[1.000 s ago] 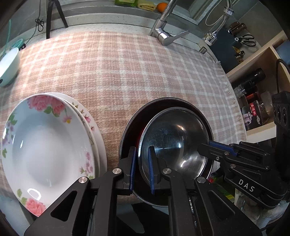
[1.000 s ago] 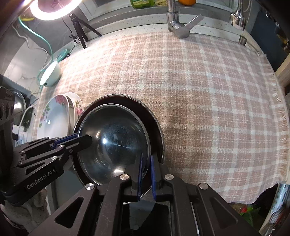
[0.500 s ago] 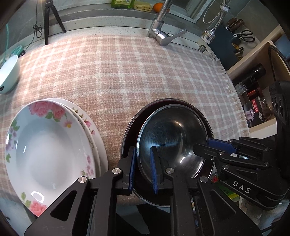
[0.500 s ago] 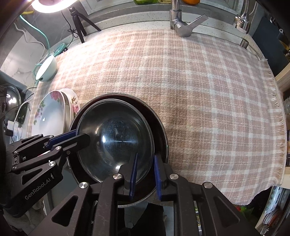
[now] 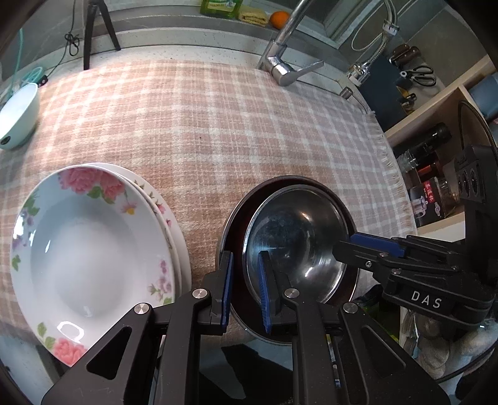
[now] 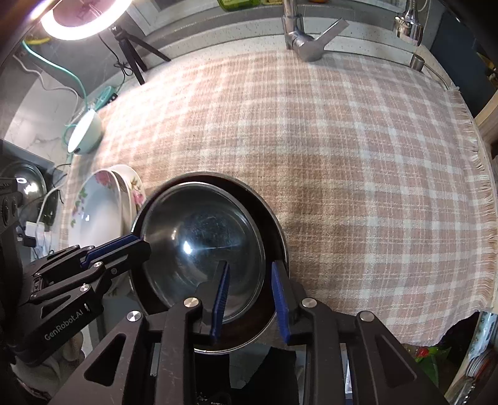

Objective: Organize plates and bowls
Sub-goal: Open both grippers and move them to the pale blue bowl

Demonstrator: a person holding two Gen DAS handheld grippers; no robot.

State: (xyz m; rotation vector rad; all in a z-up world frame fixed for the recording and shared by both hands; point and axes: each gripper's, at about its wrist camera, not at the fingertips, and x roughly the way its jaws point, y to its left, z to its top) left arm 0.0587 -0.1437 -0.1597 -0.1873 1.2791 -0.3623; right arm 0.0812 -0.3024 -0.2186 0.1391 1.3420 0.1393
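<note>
A steel bowl (image 5: 295, 236) sits nested inside a larger dark bowl (image 5: 232, 230) on the plaid cloth near its front edge. My left gripper (image 5: 246, 264) is open, its jaws straddling the left rims of both bowls. My right gripper (image 6: 249, 274) is open, its jaws straddling the right rims of the steel bowl (image 6: 199, 243) and the dark bowl (image 6: 278, 236). Two stacked floral plates (image 5: 84, 246) lie left of the bowls; they also show in the right wrist view (image 6: 102, 208). A pale green bowl (image 5: 18, 115) stands at the far left.
A faucet (image 5: 283, 59) rises at the back of the plaid cloth (image 5: 218, 124). A tripod (image 5: 93, 34) and ring light (image 6: 84, 15) stand at the back left. Shelves with bottles (image 5: 429, 174) are on the right. The cloth's fringed edge (image 6: 479, 193) hangs at the right.
Both grippers have opened from shut on the bowl rims. The nested bowls now rest on the cloth, and both views have pulled back slightly.
</note>
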